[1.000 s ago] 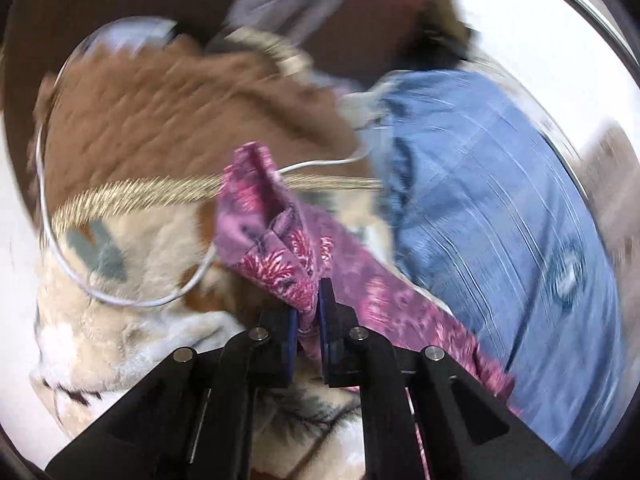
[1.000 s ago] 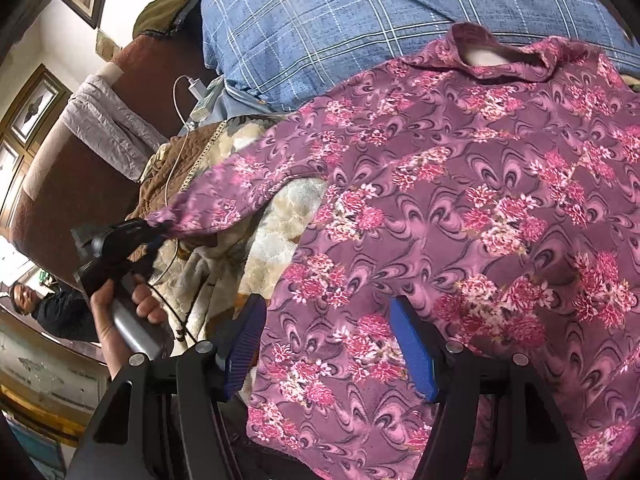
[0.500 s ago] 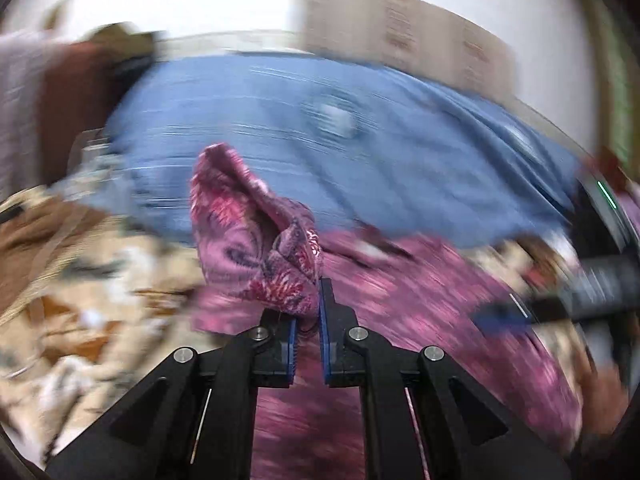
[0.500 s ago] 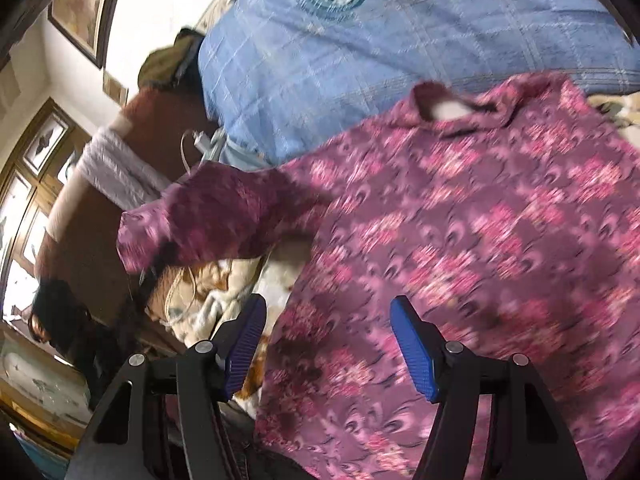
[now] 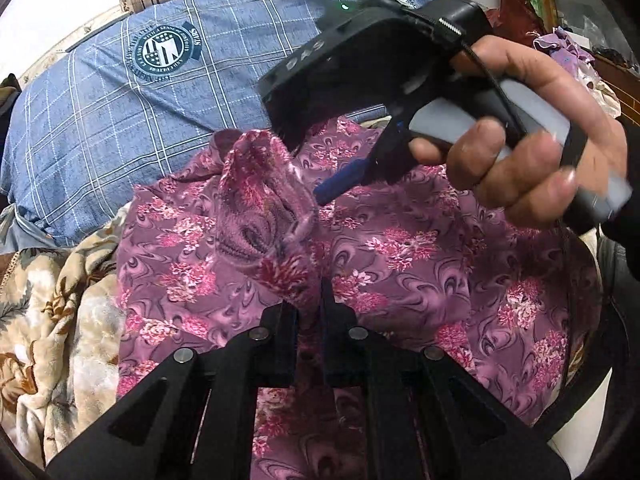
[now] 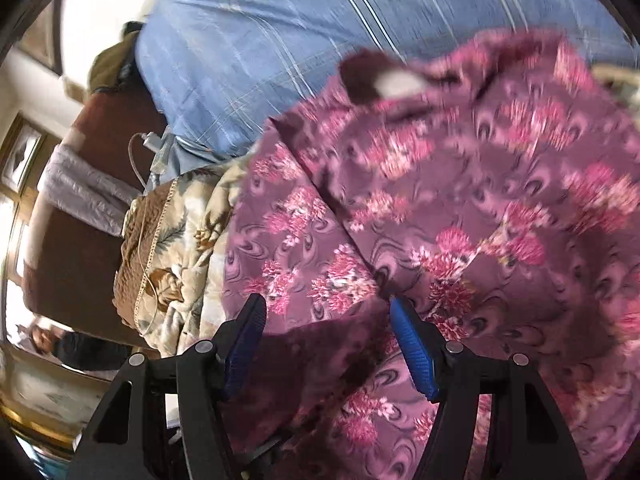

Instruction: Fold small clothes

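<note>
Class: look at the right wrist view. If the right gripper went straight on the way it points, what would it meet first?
Most likely the purple floral top, which fills the space ahead of the open right gripper. The view is blurred, so depth is uncertain.

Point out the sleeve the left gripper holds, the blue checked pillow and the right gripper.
sleeve (image 5: 264, 216), left wrist view, bunched cuff.
blue checked pillow (image 5: 120, 120), left wrist view, cover below its badge.
right gripper (image 6: 328, 344), right wrist view, between its open fingertips.

Left claw (image 5: 308, 300) pinched closed; right claw (image 6: 328, 328) spread wide, right hand (image 5: 532, 140) gripping its handle.
</note>
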`<state>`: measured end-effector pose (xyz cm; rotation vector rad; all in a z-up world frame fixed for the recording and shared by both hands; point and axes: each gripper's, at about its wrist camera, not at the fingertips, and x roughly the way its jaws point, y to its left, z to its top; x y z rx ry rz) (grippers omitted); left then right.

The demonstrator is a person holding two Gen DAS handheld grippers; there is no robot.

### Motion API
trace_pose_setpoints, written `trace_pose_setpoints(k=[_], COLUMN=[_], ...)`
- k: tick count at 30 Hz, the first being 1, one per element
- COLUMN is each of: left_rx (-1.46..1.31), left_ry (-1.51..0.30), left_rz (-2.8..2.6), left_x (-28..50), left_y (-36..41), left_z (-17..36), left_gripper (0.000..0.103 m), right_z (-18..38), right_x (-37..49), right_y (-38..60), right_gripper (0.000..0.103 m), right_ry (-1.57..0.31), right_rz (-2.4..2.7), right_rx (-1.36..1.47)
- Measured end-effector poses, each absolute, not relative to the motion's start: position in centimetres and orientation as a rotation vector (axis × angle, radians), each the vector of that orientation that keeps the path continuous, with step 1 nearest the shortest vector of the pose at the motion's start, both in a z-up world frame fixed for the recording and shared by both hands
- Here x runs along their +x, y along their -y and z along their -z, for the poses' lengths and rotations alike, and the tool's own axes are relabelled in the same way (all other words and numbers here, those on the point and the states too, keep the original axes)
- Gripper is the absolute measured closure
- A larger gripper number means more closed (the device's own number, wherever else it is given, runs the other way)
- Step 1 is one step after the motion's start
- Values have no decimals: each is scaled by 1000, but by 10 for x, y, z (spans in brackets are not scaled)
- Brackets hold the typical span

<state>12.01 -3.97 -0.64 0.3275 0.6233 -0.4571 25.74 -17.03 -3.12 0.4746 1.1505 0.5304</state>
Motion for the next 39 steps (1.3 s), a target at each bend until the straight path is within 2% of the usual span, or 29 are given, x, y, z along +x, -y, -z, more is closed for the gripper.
trace_pose_setpoints(k=[3,5,8,9,10,11,12,16,19,22,24,25,26,27,28,29,30,31,33,34,39], left_rx=[372,422,473,483,486,479,459,355,378,457,465,450,414,385,351,323,291,253,156,117,-105], left_ry=[-614,-600,-596,-592,-591,-585,-570,-512,-565,-639,-644,-643,-642,-636,-625,-619,-618,-618,-613,-614,-730], left_rz=[472,481,485,485,484,482,484,561,610,635,670,696,734,753,762,767,776,784,779,758,547], left_x=[115,113,109,108,108,107,106,97,100,99,92,89,86,84,84,82,84,87,94,100,149], left_y=[49,58,65,66,66,65,63,63,78,93,93,91,86,81,73,69,62,53,32,24,-16], left_z=[10,14,19,19,19,17,11,-15,-6,13,13,10,3,-2,-9,-14,-19,-26,-36,-38,-23], left_gripper=[97,97,97,97,97,97,97,96,96,95,93,86,75,67,55,53,53,53,51,48,47], right_z=[35,29,44,53,60,65,65,23,6,39,57,63,63,59,54,50,47,44,38,34,35], right_x=[257,254,258,259,259,258,256,234,220,221,221,221,218,216,212,210,205,199,187,180,149], right_y=[180,180,166,162,160,160,161,182,204,216,220,223,227,229,230,232,239,245,257,261,259], right_gripper=[36,36,36,41,64,81,91,92,92,93,100,99,99,94,91,88,78,63,48,47,47], right_ry=[-1157,-1167,-1310,-1356,-1390,-1402,-1407,-1248,-1182,-1250,-1273,-1277,-1266,-1242,-1205,-1191,-1184,-1169,-1141,-1127,-1137], right_rz=[-593,-587,-501,-500,-491,-472,-474,-523,-492,-424,-404,-397,-407,-428,-442,-435,-422,-422,-426,-409,-372], right_rx=[619,595,480,473,460,452,452,498,483,430,419,434,465,489,499,492,491,519,553,558,472])
